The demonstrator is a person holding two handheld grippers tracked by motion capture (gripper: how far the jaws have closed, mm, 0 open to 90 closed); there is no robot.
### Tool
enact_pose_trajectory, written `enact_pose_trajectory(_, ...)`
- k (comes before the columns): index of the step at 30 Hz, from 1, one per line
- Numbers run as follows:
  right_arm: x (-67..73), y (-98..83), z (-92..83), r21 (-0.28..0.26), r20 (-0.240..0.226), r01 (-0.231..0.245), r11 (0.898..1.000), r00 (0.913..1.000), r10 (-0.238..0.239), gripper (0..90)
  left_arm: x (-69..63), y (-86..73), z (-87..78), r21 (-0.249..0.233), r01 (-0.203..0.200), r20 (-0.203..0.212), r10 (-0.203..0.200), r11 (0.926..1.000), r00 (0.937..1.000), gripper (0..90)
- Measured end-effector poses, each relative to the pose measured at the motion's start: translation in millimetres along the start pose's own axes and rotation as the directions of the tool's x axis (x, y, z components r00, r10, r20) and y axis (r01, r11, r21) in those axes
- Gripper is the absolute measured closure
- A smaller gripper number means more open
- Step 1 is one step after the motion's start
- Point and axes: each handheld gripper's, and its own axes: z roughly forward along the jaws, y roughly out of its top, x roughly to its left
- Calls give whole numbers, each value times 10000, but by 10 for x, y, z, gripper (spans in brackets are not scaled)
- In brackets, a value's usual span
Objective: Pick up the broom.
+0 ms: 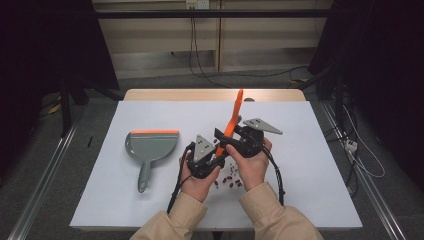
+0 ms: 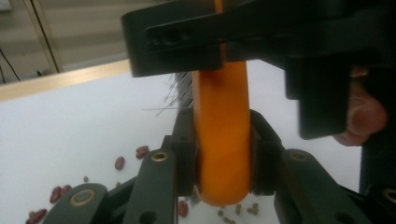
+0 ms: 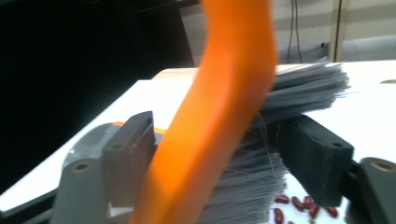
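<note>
An orange-handled brush (image 1: 234, 116) with grey bristles (image 3: 299, 91) stands tilted above the table's middle, its handle pointing up and away. My left gripper (image 1: 219, 151) is shut on the rounded orange end (image 2: 222, 158). My right gripper (image 1: 228, 136) grips the same brush a little higher, one jaw against the orange handle (image 3: 219, 116) and the other against the bristles. In the left gripper view the right gripper (image 2: 219, 46) crosses just above my own jaws. Red beans (image 1: 228, 180) lie scattered on the white table (image 1: 310, 165) under both hands.
A grey dustpan (image 1: 150, 147) with an orange lip lies to the left of the hands, handle toward the person. Small greenish beans (image 2: 238, 210) lie among the red ones. The table's far wooden edge (image 1: 215, 94) is behind the brush.
</note>
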Motion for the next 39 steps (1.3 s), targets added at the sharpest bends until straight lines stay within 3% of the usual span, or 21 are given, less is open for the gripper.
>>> enact_pose_trajectory(2, -10, 11, -10, 59, -247, -217, 9997, 9995, 219, 382, -10, -6, -1, -90, -139, -2, 139, 9999, 9999, 678)
enact_pose_trajectory(4, -7, 13, -19, 169, -331, -426, 9989, 9985, 432, 453, -38, -10, 9, -27, -531, -196, 530, 9986, 9984, 658)
enact_pose_trajectory(8, 8, 42, -55, 354, -499, -884, 9955, 9947, 901, 601, -40, -26, 51, 65, -603, -273, 605, 9982, 9978, 575)
enact_pose_trajectory(10, -17, 70, -72, 455, -880, -1236, 9913, 9880, 1272, 665, -20, -41, 64, 21, -550, -183, 550, 9985, 9983, 484)
enact_pose_trajectory(12, -27, 85, -79, 438, -941, -1142, 9925, 9885, 1179, 693, 1, -44, 61, 38, -344, -28, 344, 9994, 9994, 448)
enact_pose_trajectory(13, -44, 130, -105, 490, -903, -494, 9976, 9945, 537, 695, 38, -41, 38, 10, 16, 336, -16, 10000, 9994, 425)
enact_pose_trajectory(16, -127, 183, -126, 738, -1201, -387, 9965, 9916, 475, 696, 68, -32, -9, 132, 105, 491, -111, 9999, 9987, 329)
enact_pose_trajectory(18, -200, 220, -166, 916, -1037, 13, 9958, 9946, 83, 696, 93, -29, -51, 133, -12, 569, 4, 9999, 9984, 323)
enact_pose_trajectory(21, -322, 257, -241, 1019, -955, 501, 9935, 9946, -404, 696, 151, -32, -107, 153, 132, 627, -141, 9998, 9979, 276)
enact_pose_trajectory(25, -449, 282, -350, 700, -602, 1186, 9905, 9916, -1145, 695, 223, -17, -204, 60, 13, 656, -17, 10000, 9978, 251)
enact_pose_trajectory(29, -557, 285, -427, 660, -476, 1377, 9883, 9897, -1347, 695, 310, -6, -306, -2, 4, 594, -3, 10000, 9982, 238)
enact_pose_trajectory(31, -603, 280, -454, 790, -651, 1324, 9880, 9897, -1274, 696, 361, -2, -360, -29, 15, 538, -13, 10000, 9986, 232)
enact_pose_trajectory(35, -662, 279, -491, 1474, -859, 1566, 9766, 9857, -1451, 696, 462, 13, -460, -14, -56, 580, 56, 10000, 9983, 201)
enact_pose_trajectory(39, -740, 285, -521, 2211, -1087, 1463, 9642, 9862, -1247, 697, 585, 0, -563, -37, 140, 698, -137, 9999, 9975, 157)
